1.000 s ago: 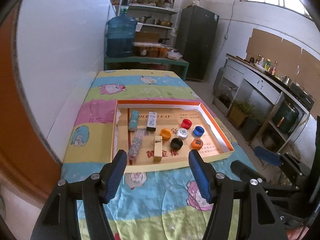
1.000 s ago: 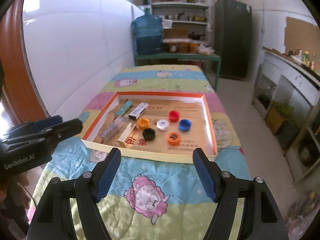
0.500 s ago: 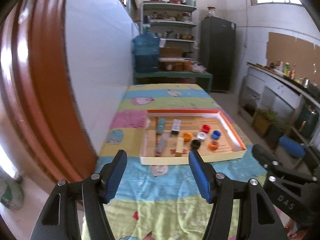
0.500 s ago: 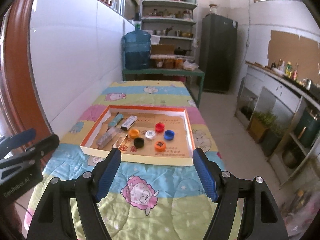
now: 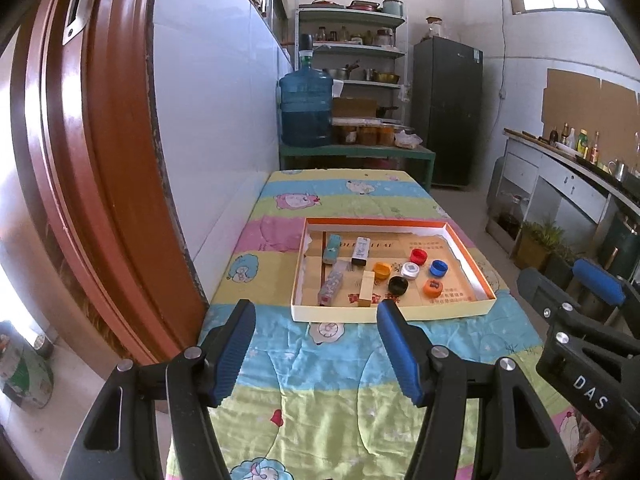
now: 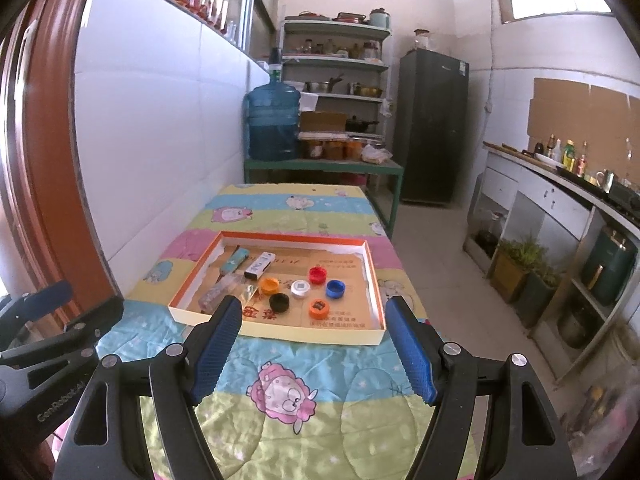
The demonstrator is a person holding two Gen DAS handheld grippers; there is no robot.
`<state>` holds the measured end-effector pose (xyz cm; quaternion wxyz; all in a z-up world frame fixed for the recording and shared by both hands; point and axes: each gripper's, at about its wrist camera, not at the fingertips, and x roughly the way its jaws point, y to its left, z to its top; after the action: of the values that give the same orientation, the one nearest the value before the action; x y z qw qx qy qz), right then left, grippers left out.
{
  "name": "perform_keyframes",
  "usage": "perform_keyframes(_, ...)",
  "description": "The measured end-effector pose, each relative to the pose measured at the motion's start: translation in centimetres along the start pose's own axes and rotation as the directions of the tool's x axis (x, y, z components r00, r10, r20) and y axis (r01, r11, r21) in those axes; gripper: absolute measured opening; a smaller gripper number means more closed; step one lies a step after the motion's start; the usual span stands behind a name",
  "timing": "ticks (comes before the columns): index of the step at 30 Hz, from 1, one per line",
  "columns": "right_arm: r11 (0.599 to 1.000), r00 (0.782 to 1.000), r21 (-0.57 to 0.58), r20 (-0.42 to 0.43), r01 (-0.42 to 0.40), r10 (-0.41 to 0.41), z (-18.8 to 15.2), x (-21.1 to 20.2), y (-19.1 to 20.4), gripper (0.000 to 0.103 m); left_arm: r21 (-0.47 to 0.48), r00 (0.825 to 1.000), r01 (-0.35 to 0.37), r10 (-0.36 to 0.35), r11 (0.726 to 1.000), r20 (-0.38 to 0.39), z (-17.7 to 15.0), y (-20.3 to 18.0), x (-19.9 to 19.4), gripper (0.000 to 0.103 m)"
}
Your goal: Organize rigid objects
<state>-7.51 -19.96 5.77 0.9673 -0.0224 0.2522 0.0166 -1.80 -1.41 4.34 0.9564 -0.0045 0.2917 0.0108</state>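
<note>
A shallow cardboard tray (image 5: 400, 311) (image 6: 280, 333) with orange inner walls lies on the quilted table. In its right half sit several bottle caps: red (image 5: 418, 256) (image 6: 317, 275), blue (image 5: 438, 268) (image 6: 335, 289), white (image 5: 410, 270) (image 6: 300, 288), orange (image 5: 381, 270) (image 6: 268, 285), black (image 5: 398, 285) (image 6: 279, 302) and another orange one (image 5: 433, 287) (image 6: 319, 308). Small boxes and a clear tube (image 5: 330, 285) lie in the left half. My left gripper (image 5: 316, 314) and right gripper (image 6: 314, 308) hover open, well short of the tray, holding nothing.
A red-brown door frame (image 5: 100, 160) rises close on the left. Behind the table stand a green bench with a blue water jug (image 5: 306, 110) (image 6: 274, 122), shelves and a dark fridge (image 6: 434, 124). A counter with bottles (image 6: 560, 168) runs along the right wall.
Both grippers have pulled back and up from the tray, which now looks smaller and farther away. The door frame has come into the left wrist view. Jaws stay open.
</note>
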Motion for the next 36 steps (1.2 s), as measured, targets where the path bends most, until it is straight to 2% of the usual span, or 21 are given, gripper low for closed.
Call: perform_keyframes(36,0.999,0.999,-0.015,-0.026,-0.028,0.028,-0.3,1.2,0.5,0.075,-0.012,1.0,0.006,-0.006,1.0,0.002,0.3,0.1,-0.1,0.063)
